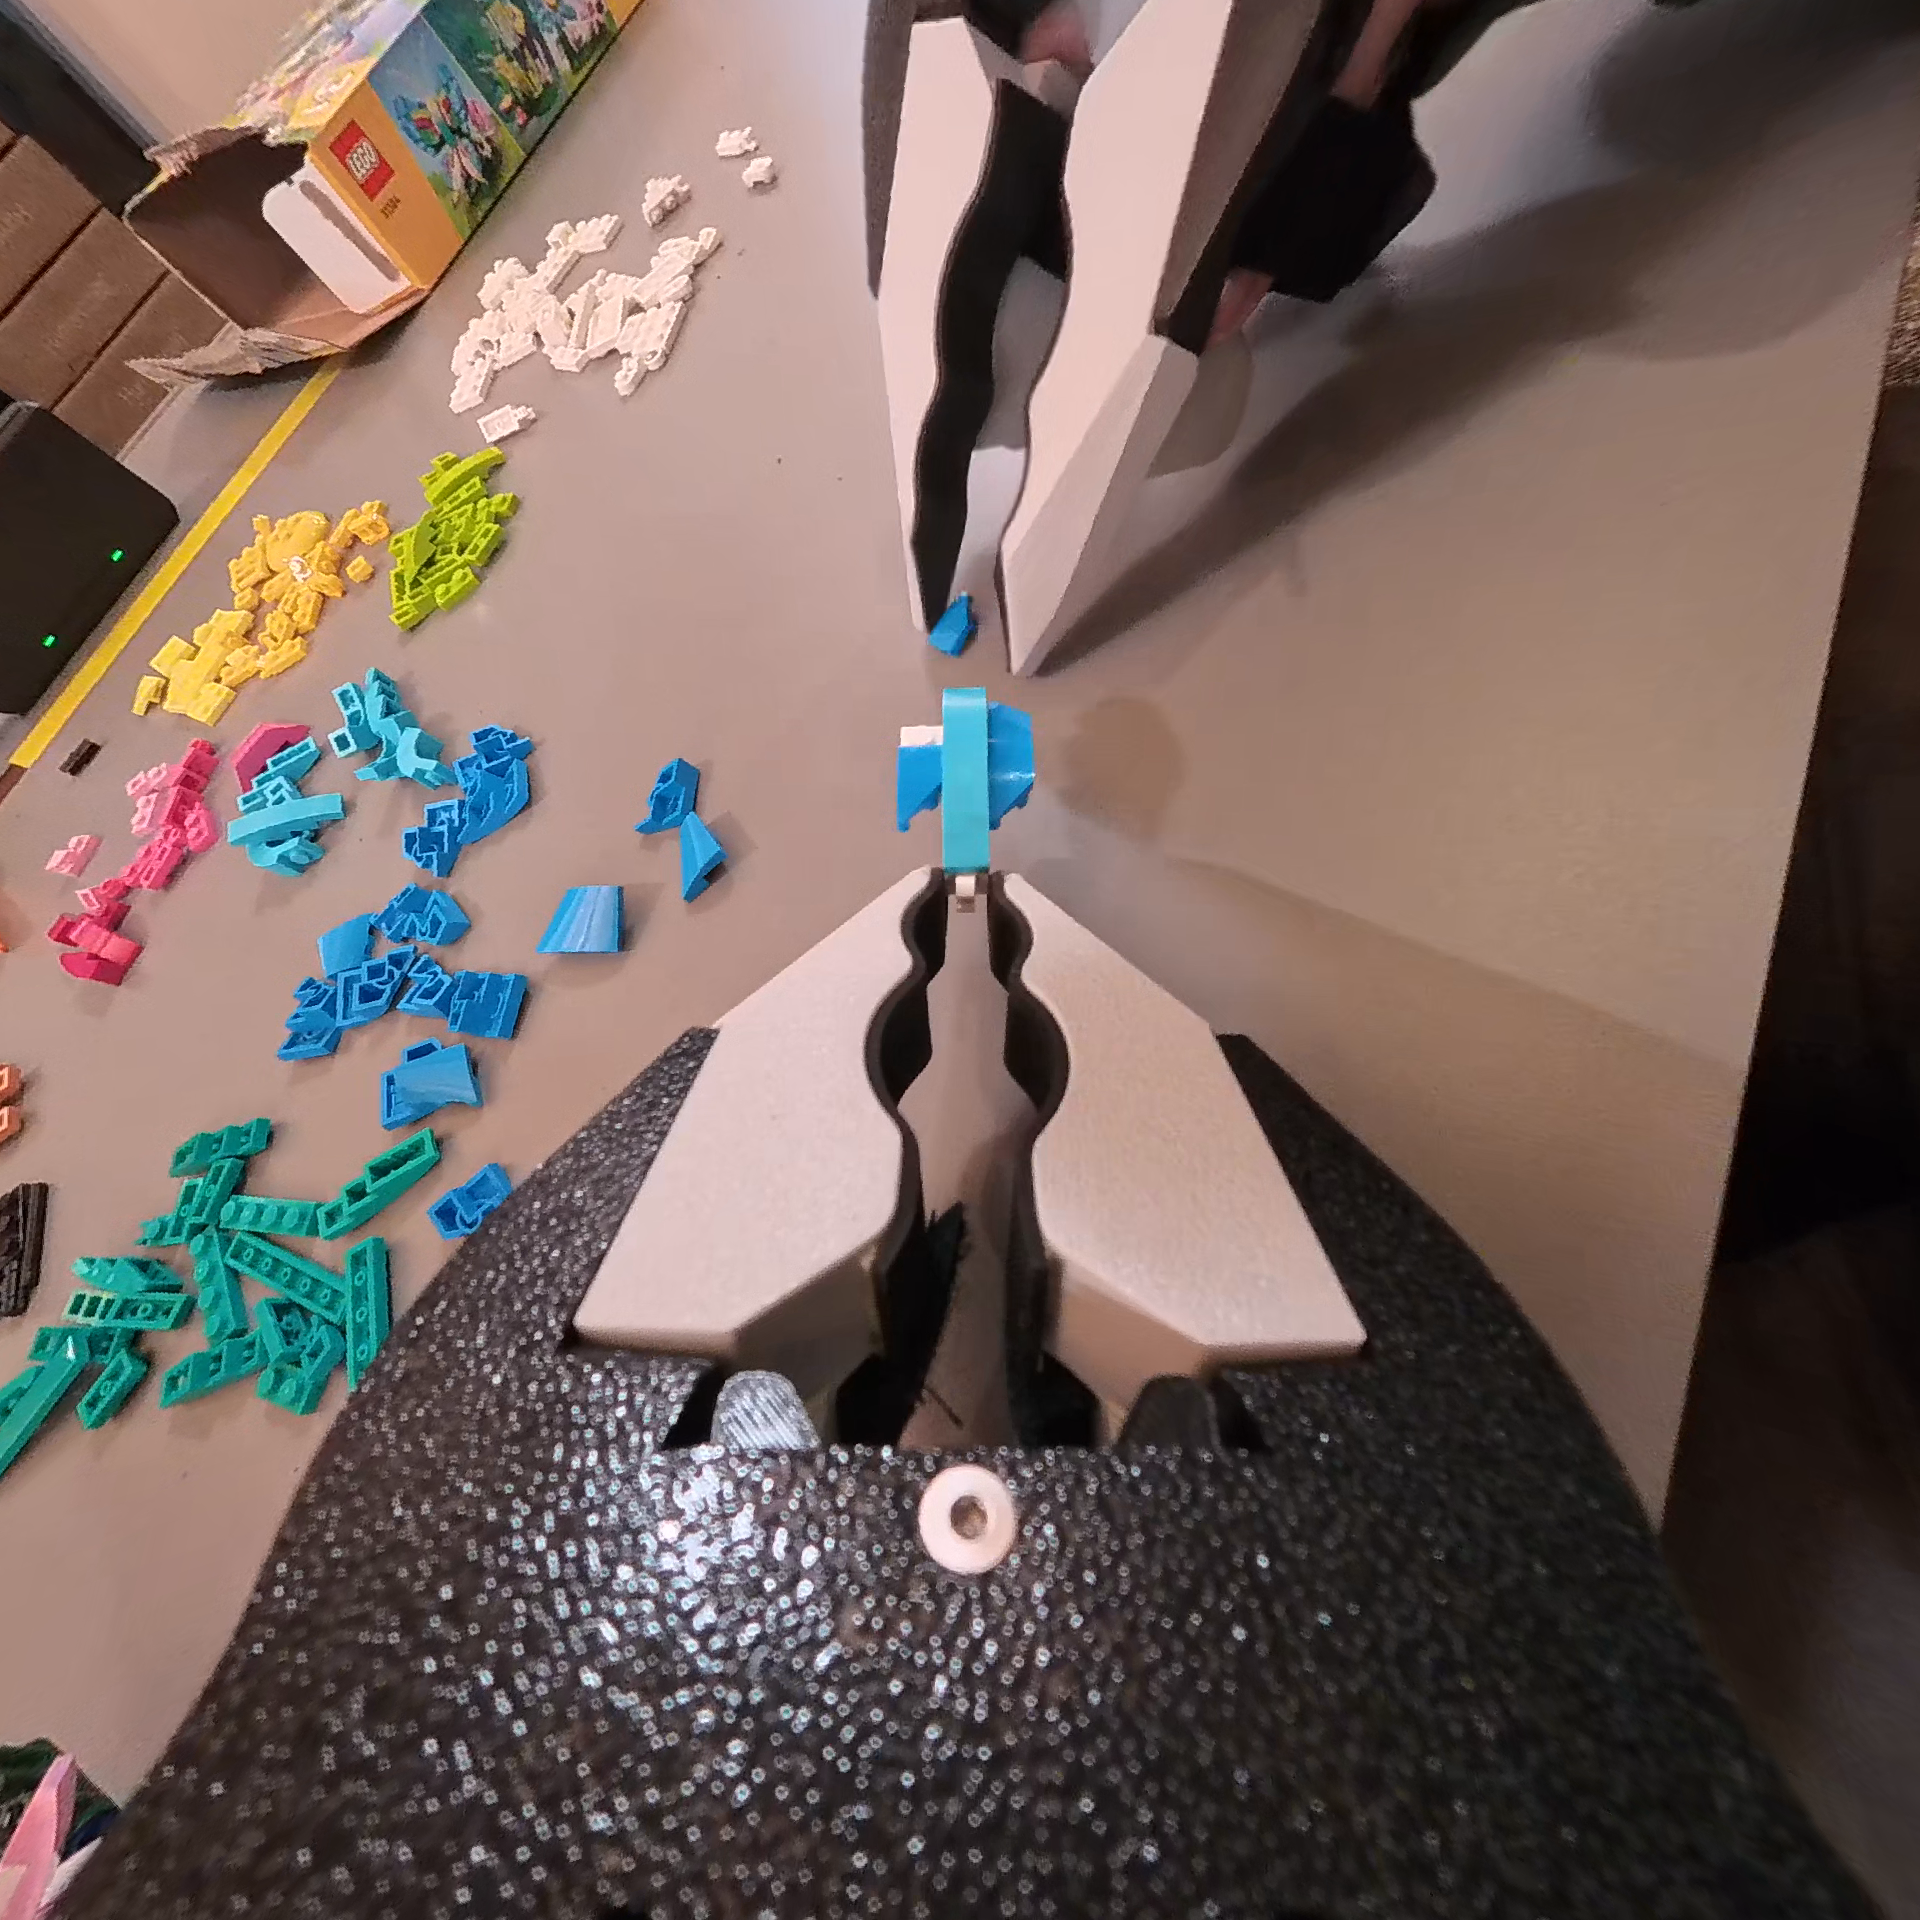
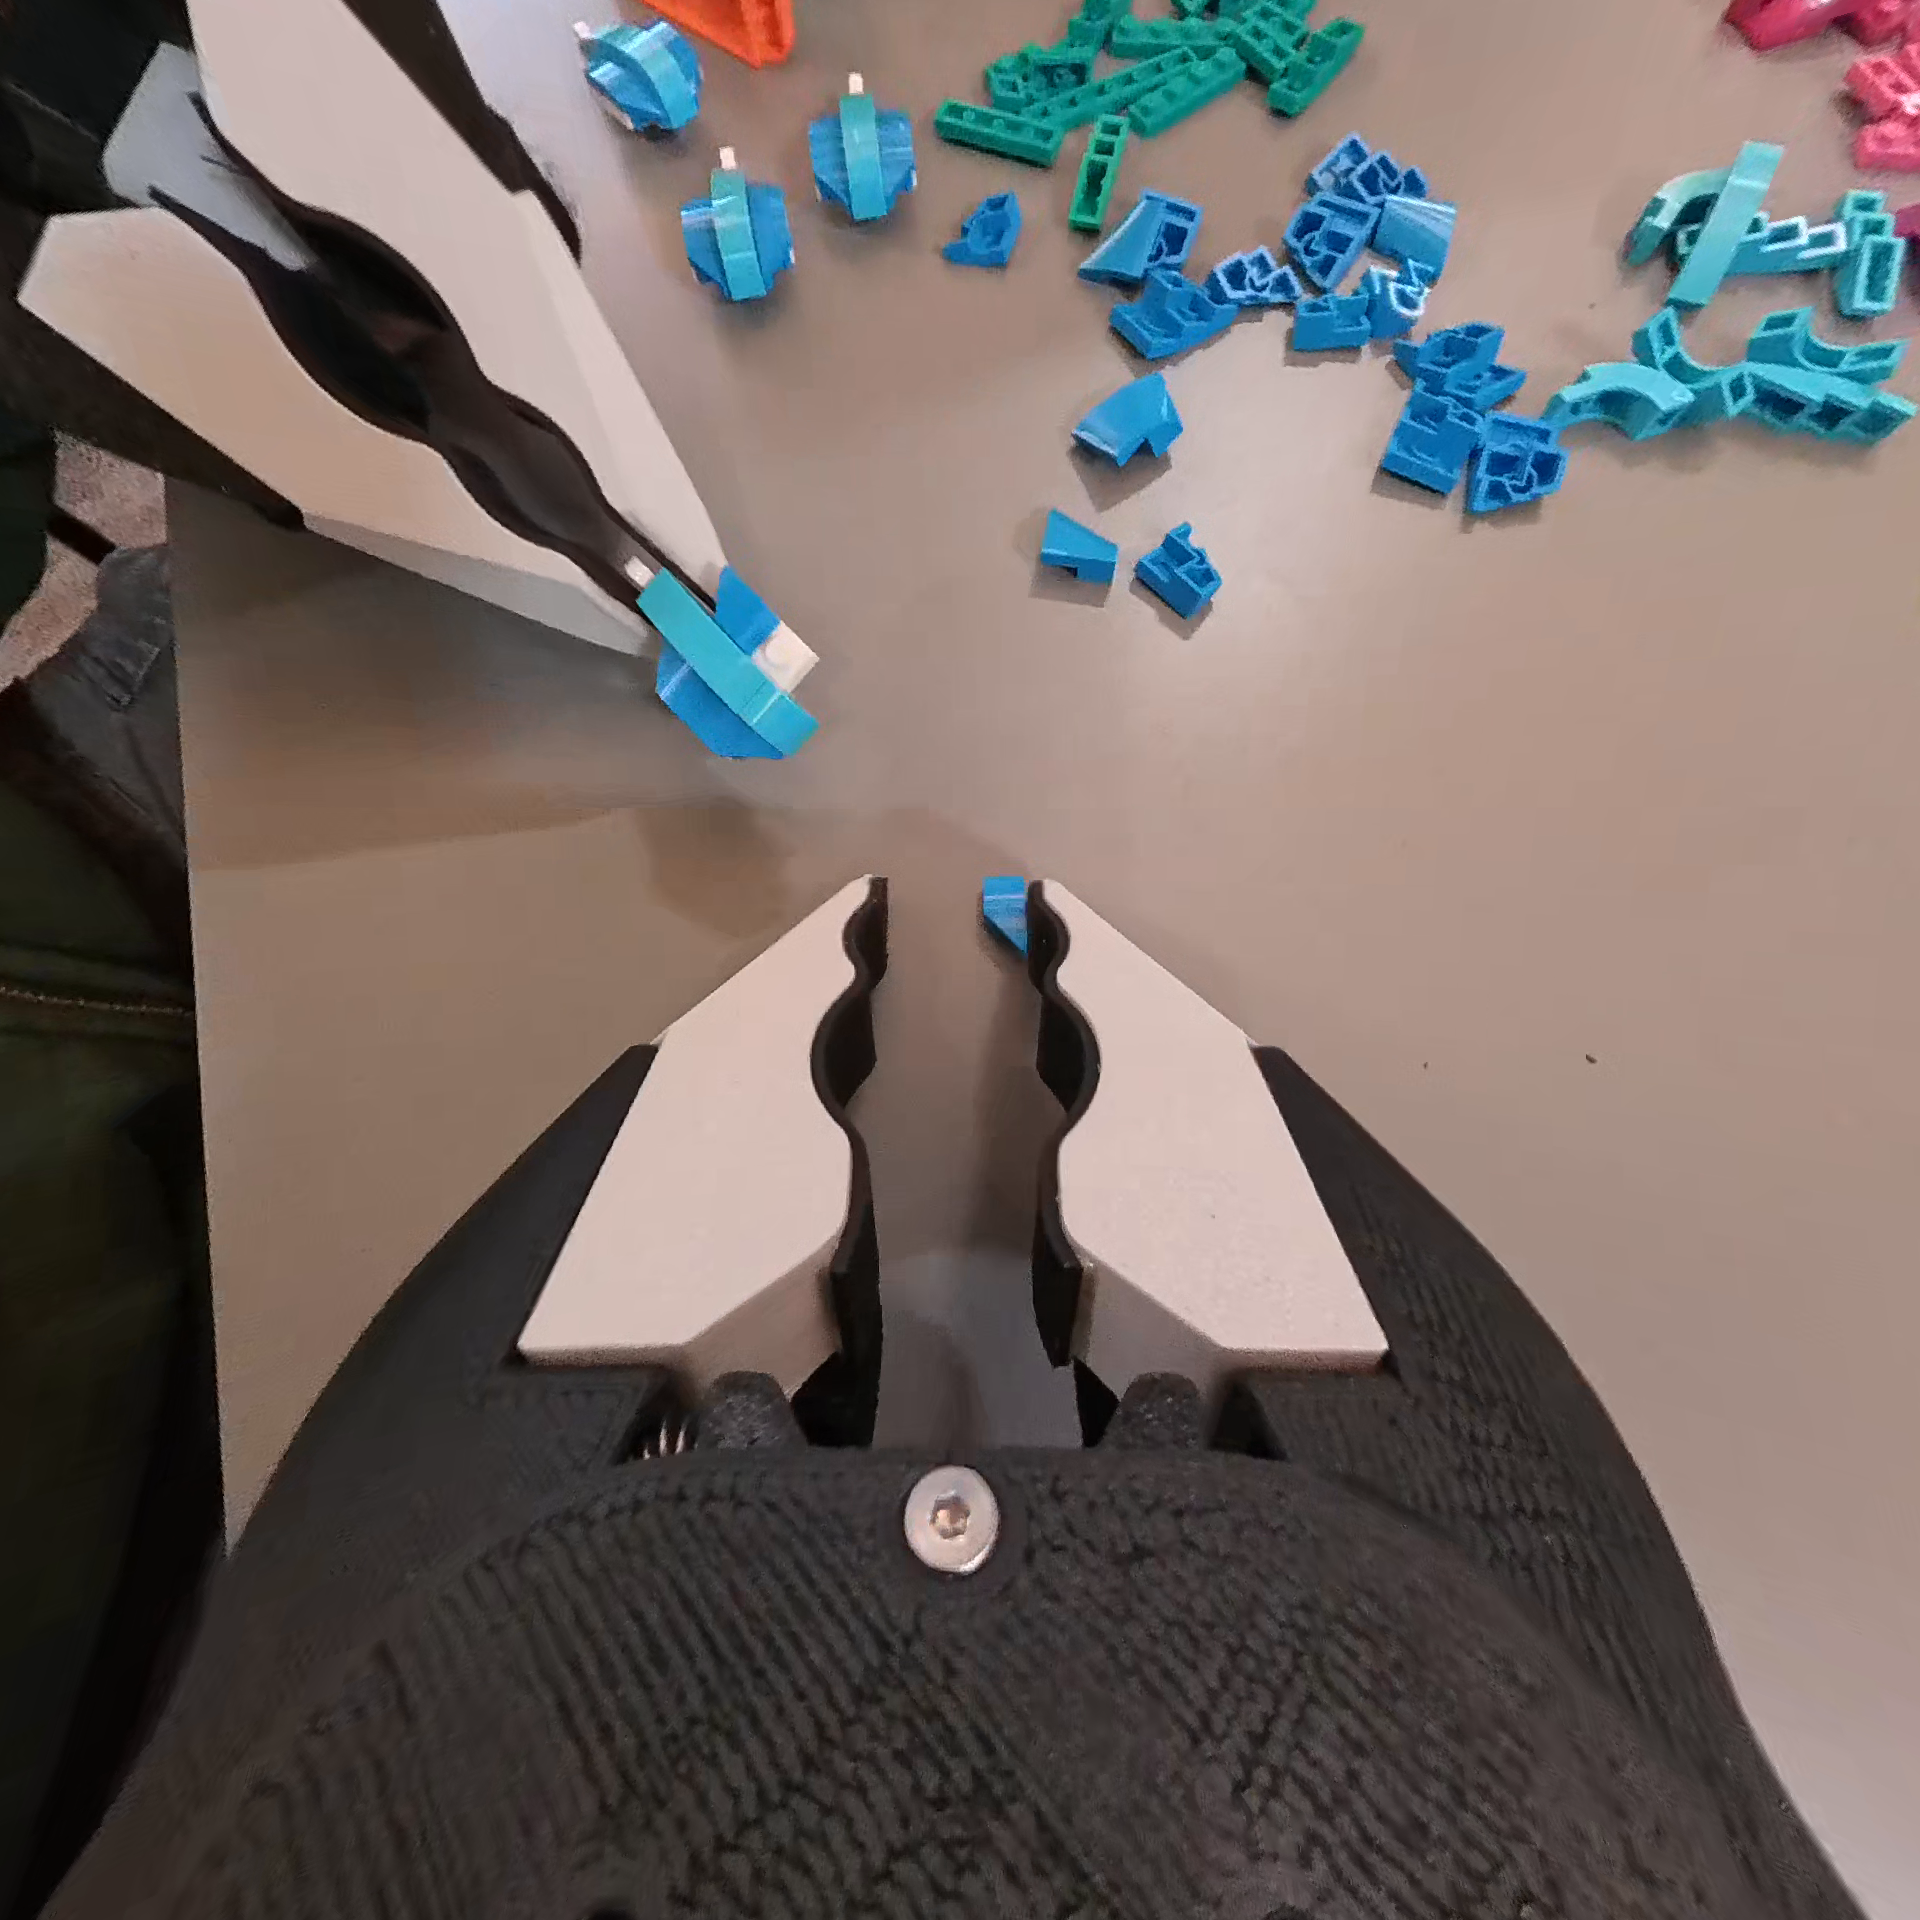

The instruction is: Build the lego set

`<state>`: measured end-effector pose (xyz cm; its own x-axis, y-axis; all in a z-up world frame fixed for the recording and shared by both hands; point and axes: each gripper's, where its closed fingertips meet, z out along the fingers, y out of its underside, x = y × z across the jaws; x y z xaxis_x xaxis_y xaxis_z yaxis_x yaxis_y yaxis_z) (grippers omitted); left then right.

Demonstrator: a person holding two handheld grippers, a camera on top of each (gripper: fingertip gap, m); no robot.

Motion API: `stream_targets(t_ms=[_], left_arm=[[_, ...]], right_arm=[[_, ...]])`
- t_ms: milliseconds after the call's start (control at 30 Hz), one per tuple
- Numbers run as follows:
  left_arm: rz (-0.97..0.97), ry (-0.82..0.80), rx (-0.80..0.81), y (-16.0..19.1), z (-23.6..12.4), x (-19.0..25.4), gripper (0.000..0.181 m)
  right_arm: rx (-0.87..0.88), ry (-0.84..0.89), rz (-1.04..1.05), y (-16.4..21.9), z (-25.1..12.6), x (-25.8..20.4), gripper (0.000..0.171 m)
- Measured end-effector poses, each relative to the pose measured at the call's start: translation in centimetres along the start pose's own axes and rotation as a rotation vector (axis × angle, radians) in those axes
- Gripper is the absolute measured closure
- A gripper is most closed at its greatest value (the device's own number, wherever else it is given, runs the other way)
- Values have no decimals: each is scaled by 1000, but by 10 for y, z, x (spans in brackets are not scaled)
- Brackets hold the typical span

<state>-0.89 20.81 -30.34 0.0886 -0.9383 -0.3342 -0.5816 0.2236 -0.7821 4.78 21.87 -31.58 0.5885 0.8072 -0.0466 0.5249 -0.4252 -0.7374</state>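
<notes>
The left gripper point(image 1: 964, 881) has its white fingers pinched nearly together on the small white peg end of a blue-and-turquoise plastic brick sub-assembly point(image 1: 966, 774), holding it just beyond its tips, above the grey table point(image 1: 1351, 727). Facing it, the right gripper point(image 2: 956, 896) stands with a clear gap between its fingers; a small blue sloped brick point(image 2: 1006, 912) sits against the inner pad of its right-hand finger, and whether it is truly gripped I cannot tell.

Judged from this, the build is at an early stage. In the right wrist view, three similar finished blue-and-turquoise sub-assemblies point(image 2: 736, 234) lie well ahead of the right gripper, to its left. The held one looks to be a fourth, with the small slope apparently its next part. Most remains: sorted heaps of loose blue bricks point(image 1: 416, 977), green bricks point(image 1: 249, 1278), yellow bricks point(image 1: 260, 613) and white bricks point(image 1: 582, 301) lie to the left gripper's left, unassembled, with the opened cardboard set box point(image 1: 343, 177) beyond them.
</notes>
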Motion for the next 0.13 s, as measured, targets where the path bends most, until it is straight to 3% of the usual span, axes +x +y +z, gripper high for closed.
stream_targets(t_ms=[33, 133], left_arm=[[1, 0, 0, 0, 0, 0, 176], [3, 0, 1, 0, 0, 0, 176]], right_arm=[[-5, -2, -11, 0, 0, 0, 146], [-7, 4, -33, 1, -2, 3, 152]])
